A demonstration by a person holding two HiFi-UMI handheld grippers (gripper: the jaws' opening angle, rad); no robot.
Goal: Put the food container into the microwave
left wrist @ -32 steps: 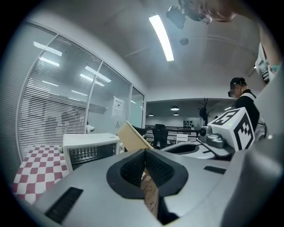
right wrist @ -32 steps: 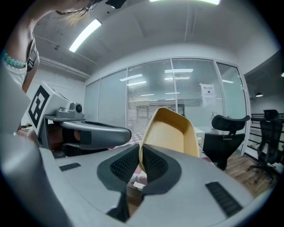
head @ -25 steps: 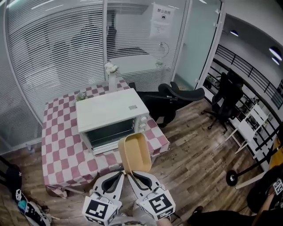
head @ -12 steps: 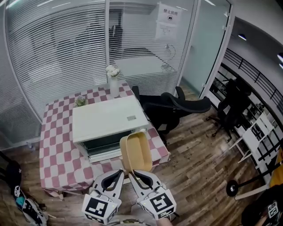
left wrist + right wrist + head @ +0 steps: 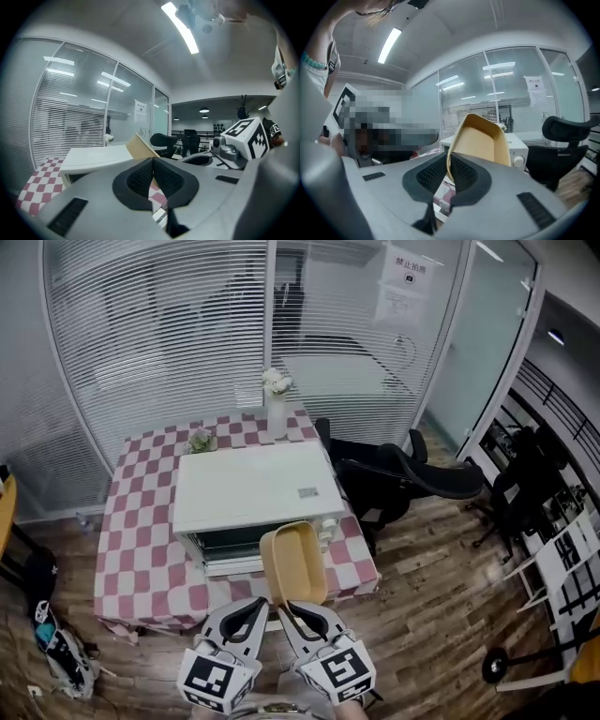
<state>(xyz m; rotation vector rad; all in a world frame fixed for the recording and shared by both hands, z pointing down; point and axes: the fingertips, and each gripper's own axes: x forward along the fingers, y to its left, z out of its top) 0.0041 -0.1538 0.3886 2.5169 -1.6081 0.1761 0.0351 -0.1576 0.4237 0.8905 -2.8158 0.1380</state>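
A white microwave [image 5: 253,491] stands on the red-and-white checkered table [image 5: 141,554], its dark glass front facing me. A tan, empty food container [image 5: 293,563] hangs tilted in the air in front of the microwave's right half. My right gripper [image 5: 282,607] is shut on its near rim, which shows between the pads in the right gripper view, where the container [image 5: 480,140] rises above the right gripper [image 5: 449,163]. My left gripper [image 5: 262,605] sits close beside it, shut with nothing in it [image 5: 153,161]. The left gripper view shows the container's edge [image 5: 138,146] and the microwave [image 5: 93,159].
A vase of white flowers [image 5: 275,404] and a small plant [image 5: 200,440] stand behind the microwave. A black office chair [image 5: 403,474] lies right of the table. Glass walls with blinds close off the back. A bag [image 5: 56,652] lies on the wood floor at left.
The view has swung, so the table and microwave sit more to the right and closer under the container. Both grippers and the held container keep their pose.
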